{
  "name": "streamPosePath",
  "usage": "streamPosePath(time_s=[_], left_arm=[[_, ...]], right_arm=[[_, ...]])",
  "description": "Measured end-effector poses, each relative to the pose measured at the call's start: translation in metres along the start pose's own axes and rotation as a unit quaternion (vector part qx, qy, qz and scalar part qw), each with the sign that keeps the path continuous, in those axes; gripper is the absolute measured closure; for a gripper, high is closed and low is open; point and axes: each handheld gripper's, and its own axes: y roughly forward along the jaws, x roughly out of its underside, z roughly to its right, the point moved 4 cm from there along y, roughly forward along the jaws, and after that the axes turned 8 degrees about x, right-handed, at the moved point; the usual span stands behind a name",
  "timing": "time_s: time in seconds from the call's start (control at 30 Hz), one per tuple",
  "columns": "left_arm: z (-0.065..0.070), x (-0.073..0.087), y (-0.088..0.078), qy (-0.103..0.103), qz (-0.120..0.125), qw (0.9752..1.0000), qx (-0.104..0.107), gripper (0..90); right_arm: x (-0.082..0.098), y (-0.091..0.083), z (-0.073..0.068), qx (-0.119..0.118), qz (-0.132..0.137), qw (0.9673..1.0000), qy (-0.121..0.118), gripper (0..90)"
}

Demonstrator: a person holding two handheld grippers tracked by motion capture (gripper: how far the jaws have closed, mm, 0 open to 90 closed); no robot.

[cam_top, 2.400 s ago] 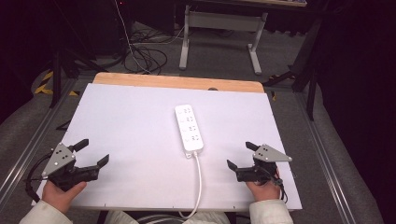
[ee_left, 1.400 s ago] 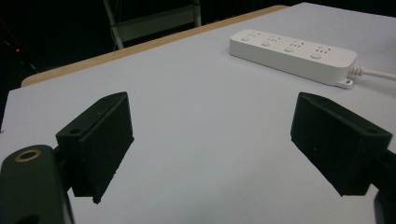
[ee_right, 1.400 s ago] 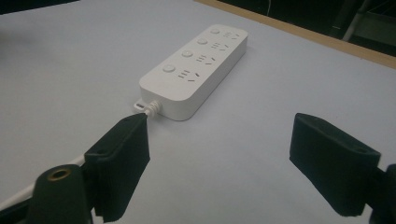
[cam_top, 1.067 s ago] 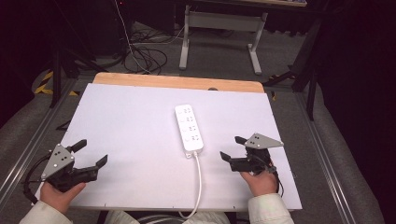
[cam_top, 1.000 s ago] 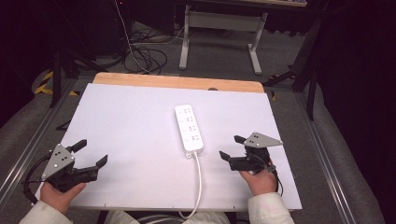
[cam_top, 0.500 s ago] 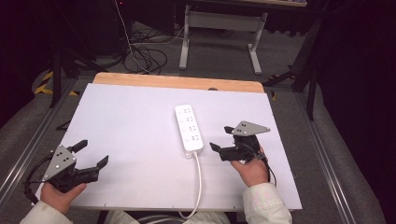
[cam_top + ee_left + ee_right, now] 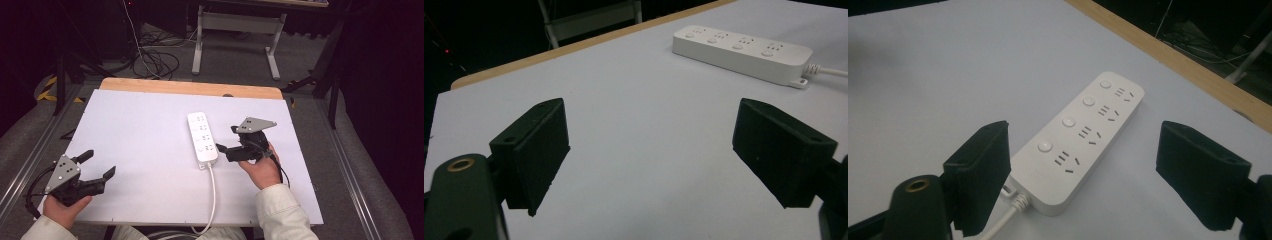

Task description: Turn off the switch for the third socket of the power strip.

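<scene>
A white power strip point(image 7: 202, 142) with several sockets and buttons lies lengthwise at the middle of the white table top point(image 7: 135, 130). Its white cable point(image 7: 212, 195) runs off the near edge. My right gripper point(image 7: 226, 138) hovers just right of the strip's cable end, open, nothing between its pads. In the right gripper view the strip point(image 7: 1083, 137) lies ahead between the wide-apart jaws of the right gripper point(image 7: 1083, 175), untouched. My left gripper point(image 7: 99, 164) rests open near the front left corner. In the left gripper view its point(image 7: 651, 165) jaws frame bare table, with the strip point(image 7: 744, 50) far off.
A wooden strip point(image 7: 190, 88) edges the far side of the table. Beyond it, on the dark floor, are a tangle of cables point(image 7: 155, 55) and a metal desk frame point(image 7: 235, 30). Metal rails point(image 7: 350, 170) run along both sides of the table.
My right gripper has travelled left and away from the front edge, rising a little, and now sits beside the power strip. The left gripper has stayed put.
</scene>
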Motion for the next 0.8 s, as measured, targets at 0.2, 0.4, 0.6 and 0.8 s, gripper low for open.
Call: streamPosePath(time_s=[0.2,0.4,0.6,0.8], left_arm=[[-0.001,0.001,0.0,-0.007,-0.002,1.0,0.004,15.5],[-0.002,0.003,-0.004,-0.01,0.0,0.9999,-0.001,15.7],[-0.002,0.003,-0.006,-0.01,-0.003,0.9999,-0.006,16.0],[-0.001,0.003,-0.006,-0.011,-0.002,0.9999,-0.003,16.0]], right_arm=[[-0.008,0.013,0.008,-0.002,-0.014,0.9999,0.004,23.8],[-0.018,0.02,0.011,-0.007,-0.015,0.9999,0.005,29.1],[-0.023,0.033,0.01,0.012,-0.016,0.9993,0.032,52.2],[-0.028,0.048,0.001,0.013,-0.012,0.999,0.042,75.5]])
